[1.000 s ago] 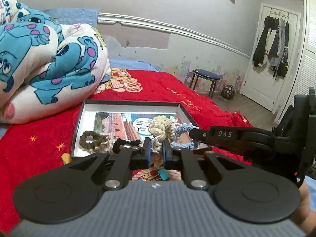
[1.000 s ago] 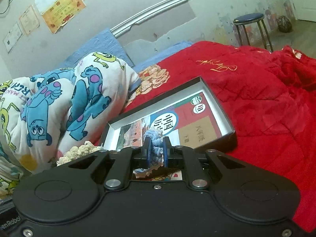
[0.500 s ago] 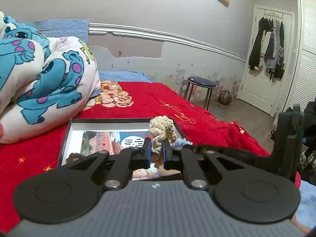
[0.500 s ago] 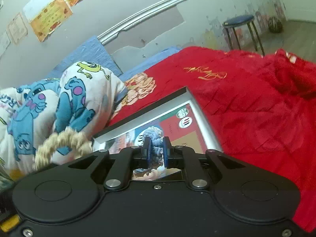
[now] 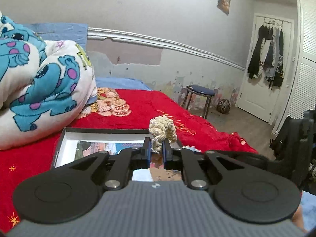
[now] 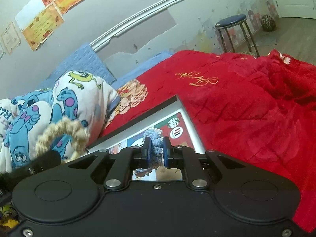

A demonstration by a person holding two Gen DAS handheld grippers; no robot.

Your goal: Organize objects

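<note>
My left gripper (image 5: pixel 156 148) is shut on a cream crocheted scrunchie (image 5: pixel 162 129) and holds it up above the shallow black-rimmed box (image 5: pixel 65 136) on the red bed. My right gripper (image 6: pixel 156 149) is shut on a light blue crocheted scrunchie (image 6: pixel 155 138), held over the same box (image 6: pixel 189 124), whose floor shows a printed picture. The cream scrunchie also shows blurred at the left of the right wrist view (image 6: pixel 63 132). The right gripper's body (image 5: pixel 286 158) is at the right of the left wrist view.
A rolled monster-print duvet (image 5: pixel 39 90) lies left of the box. The red blanket (image 6: pixel 246 108) spreads to the right. A blue-topped stool (image 5: pixel 200 96), a ball (image 5: pixel 223 106) and a door with hanging clothes (image 5: pixel 266 59) stand beyond the bed.
Both grippers have risen away from the box, each carrying its scrunchie. The brown scrunchie seen in the box earlier is now hidden behind my left gripper.
</note>
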